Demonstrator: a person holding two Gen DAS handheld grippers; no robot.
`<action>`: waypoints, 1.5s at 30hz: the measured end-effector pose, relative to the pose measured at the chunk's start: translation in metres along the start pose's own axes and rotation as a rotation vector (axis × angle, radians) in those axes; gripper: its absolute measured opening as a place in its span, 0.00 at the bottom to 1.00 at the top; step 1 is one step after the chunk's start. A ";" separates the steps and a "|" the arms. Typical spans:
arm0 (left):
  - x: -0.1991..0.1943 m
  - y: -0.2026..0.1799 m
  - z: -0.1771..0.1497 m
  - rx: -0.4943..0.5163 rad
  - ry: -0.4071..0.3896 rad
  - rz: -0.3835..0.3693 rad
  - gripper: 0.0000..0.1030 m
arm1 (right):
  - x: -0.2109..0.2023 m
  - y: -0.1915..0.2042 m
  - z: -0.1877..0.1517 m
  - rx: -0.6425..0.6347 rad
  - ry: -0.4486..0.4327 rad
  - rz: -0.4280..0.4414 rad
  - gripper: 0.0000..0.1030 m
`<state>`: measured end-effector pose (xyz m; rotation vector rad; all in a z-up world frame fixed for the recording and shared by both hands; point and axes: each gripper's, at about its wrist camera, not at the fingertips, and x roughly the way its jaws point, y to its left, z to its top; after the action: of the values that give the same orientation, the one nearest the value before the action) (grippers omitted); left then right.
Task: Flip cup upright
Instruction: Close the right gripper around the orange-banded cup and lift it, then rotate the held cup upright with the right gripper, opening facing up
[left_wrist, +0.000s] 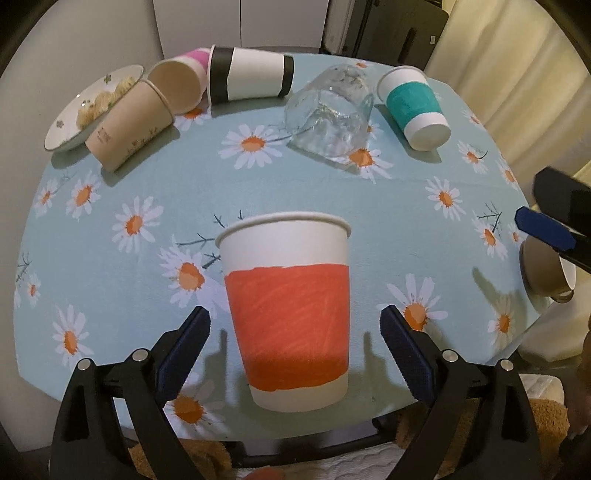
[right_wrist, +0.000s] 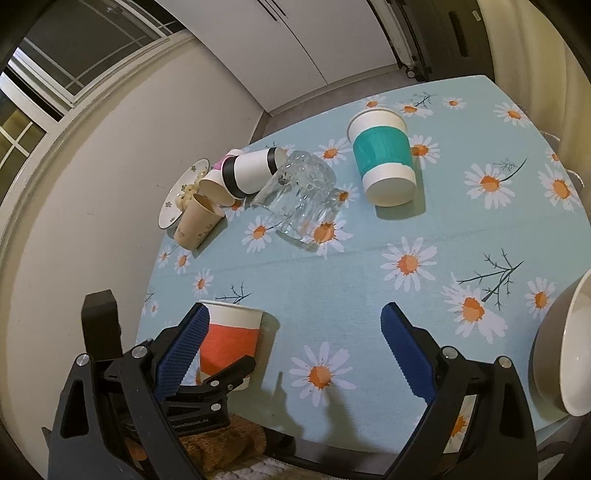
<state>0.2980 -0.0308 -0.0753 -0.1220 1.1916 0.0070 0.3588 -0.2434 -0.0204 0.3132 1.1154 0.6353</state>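
A white paper cup with an orange band (left_wrist: 291, 314) stands upright on the daisy tablecloth (left_wrist: 332, 192), between the fingers of my left gripper (left_wrist: 295, 328), which is open with gaps on both sides. The cup also shows in the right wrist view (right_wrist: 231, 339), partly behind my right gripper's left finger. My right gripper (right_wrist: 295, 332) is open and empty over the table's near edge. A teal-banded cup (left_wrist: 413, 107) lies on its side at the back right. A clear glass (left_wrist: 328, 114) lies tipped beside it.
At the back left lie a black-banded cup (left_wrist: 251, 75), a pink cup (left_wrist: 181, 83) and a tan cup (left_wrist: 129, 125), next to a plate of food (left_wrist: 70, 122). A beige bowl (right_wrist: 565, 350) sits at the right table edge. A wall runs along the left.
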 end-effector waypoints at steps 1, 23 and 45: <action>-0.002 0.000 -0.001 -0.001 -0.005 -0.007 0.88 | 0.001 0.001 0.000 -0.003 0.000 -0.004 0.91; -0.068 0.088 -0.046 -0.113 -0.137 -0.135 0.88 | 0.056 0.031 -0.019 0.028 0.203 0.185 0.91; -0.054 0.136 -0.079 -0.228 -0.159 -0.256 0.88 | 0.133 0.060 -0.009 -0.023 0.380 0.052 0.69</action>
<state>0.1956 0.1001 -0.0667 -0.4661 1.0065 -0.0714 0.3704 -0.1148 -0.0894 0.2059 1.4650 0.7733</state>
